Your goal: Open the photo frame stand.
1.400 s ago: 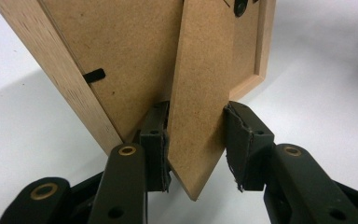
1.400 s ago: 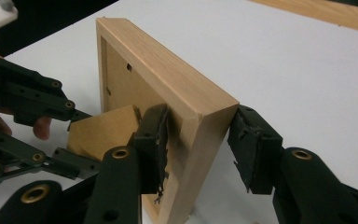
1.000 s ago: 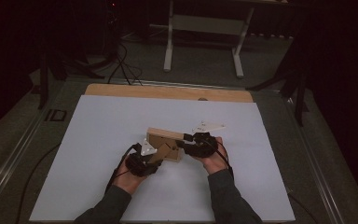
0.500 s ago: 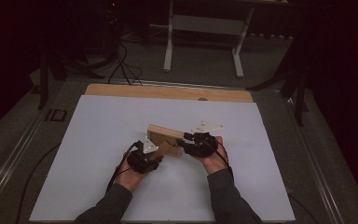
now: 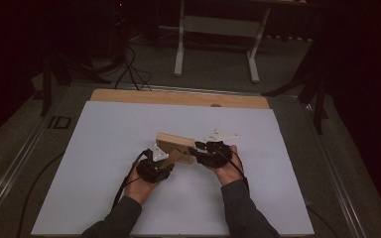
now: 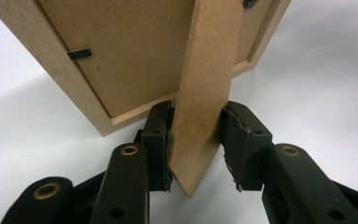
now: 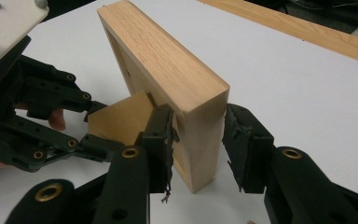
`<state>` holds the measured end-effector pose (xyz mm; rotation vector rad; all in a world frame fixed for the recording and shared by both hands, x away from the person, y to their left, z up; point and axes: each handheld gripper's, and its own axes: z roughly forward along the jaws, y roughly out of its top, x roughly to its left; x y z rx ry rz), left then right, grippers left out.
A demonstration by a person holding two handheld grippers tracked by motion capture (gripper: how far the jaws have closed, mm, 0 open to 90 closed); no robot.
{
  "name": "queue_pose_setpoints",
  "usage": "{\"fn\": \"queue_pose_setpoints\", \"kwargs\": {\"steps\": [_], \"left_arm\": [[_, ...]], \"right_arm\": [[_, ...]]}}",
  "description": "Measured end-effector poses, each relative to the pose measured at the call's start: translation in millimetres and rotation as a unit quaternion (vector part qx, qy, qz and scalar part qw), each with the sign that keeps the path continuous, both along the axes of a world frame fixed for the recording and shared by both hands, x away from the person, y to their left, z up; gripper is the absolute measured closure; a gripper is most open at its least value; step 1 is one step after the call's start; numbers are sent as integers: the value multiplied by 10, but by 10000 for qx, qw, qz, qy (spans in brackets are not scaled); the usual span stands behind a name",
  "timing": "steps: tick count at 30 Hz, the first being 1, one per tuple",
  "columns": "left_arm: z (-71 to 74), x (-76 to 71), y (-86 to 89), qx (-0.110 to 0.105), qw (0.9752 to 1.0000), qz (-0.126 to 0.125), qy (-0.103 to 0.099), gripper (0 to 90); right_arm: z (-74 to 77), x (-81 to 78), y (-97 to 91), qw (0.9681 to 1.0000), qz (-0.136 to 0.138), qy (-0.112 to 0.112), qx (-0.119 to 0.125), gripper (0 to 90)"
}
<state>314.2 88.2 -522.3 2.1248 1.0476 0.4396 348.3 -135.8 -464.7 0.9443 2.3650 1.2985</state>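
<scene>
Standing near the middle of the white bench point(image 5: 104, 148), a wooden picture frame point(image 5: 174, 145) is worked from both sides, its back turned toward the person.

Left gripper point(image 5: 164, 157): held in the person's left hand point(image 5: 140, 184), at the frame's lower left in the high view. In the left gripper view its two fingers point(image 6: 161, 142) sit either side of the fibreboard stand leg point(image 6: 203, 88) that hangs off the frame's back panel point(image 6: 135, 51). The left pad lies against the leg's edge and the right pad appears to touch the opposite edge; the leg is gripped between them at a partly closed width. A small black retaining tab point(image 6: 79, 54) shows on the back panel near the frame's rim.

Right gripper point(image 5: 196, 148): held in the right hand point(image 5: 226, 168), at the frame's right end. In the right gripper view its fingers point(image 7: 246, 144) straddle the frame's near corner point(image 7: 200, 140). The left pad lies against the inner side of the wood; the right pad stands just off the outer face, a narrow gap visible. These fingers have just been closing, with the frame's corner between them.

The frame's lower edge rests on the bench, tilted.
</scene>
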Motion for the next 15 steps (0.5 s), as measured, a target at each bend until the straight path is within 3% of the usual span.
{"fn": "queue_pose_setpoints", "kwargs": {"steps": [6,12,15], "left_arm": [[0,6,28,-64,10000,1,76,629],[15,-42,76,106,9999,-92,54,621],[17,-66,170,-43,9999,-83,118,623]], "right_arm": [[-1,-18,4,10000,31,-20,2,625],[-12,-43,15,10000,80,-24,40,628],[-16,-61,25,9999,102,-64,29,628]]}}
